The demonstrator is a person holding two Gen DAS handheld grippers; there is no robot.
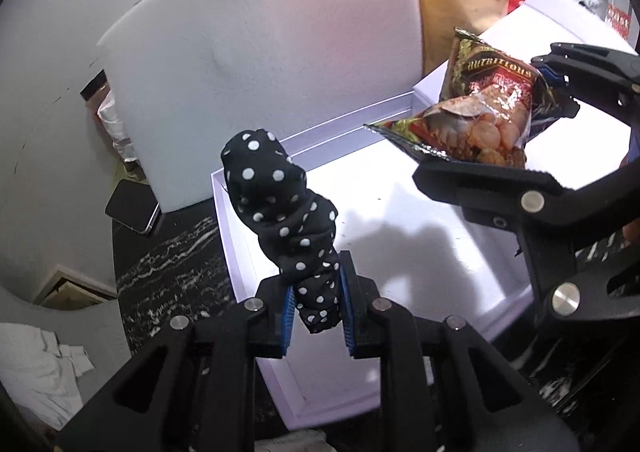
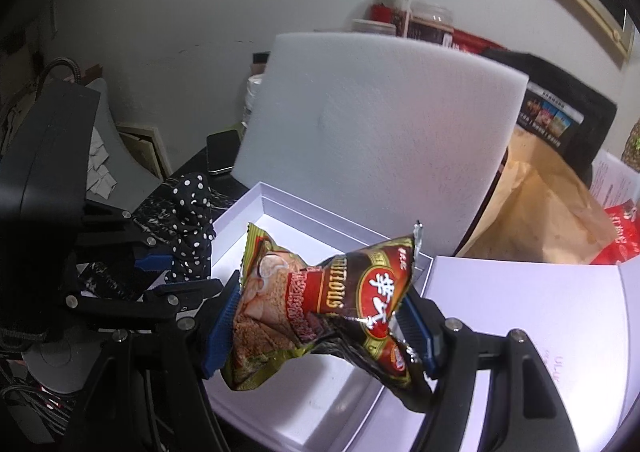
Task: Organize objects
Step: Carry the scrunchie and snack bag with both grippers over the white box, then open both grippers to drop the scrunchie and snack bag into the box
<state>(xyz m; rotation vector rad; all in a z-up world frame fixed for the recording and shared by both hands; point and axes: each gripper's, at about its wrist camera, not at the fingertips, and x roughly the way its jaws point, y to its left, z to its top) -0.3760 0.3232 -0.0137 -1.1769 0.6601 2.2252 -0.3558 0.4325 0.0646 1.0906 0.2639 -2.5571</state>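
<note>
Dim fisheye frames (dark, warped edges)

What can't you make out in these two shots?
- Left wrist view: the near end of the white box is hidden by the left gripper, shut on the dotted cloth.
- Right wrist view: part of the box floor is hidden by the snack bag in the right gripper.
- Both views: whatever stands behind the foam sheet.
- Right wrist view: the jars' labels are too blurred to read.

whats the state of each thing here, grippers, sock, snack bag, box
left gripper: shut on the polka-dot sock
polka-dot sock: bunched up, held in the air over the box edge
right gripper: shut on the snack bag
snack bag: sealed, crumpled, held above the box
white box: open, nothing visible inside
phone: lying flat, screen dark
</note>
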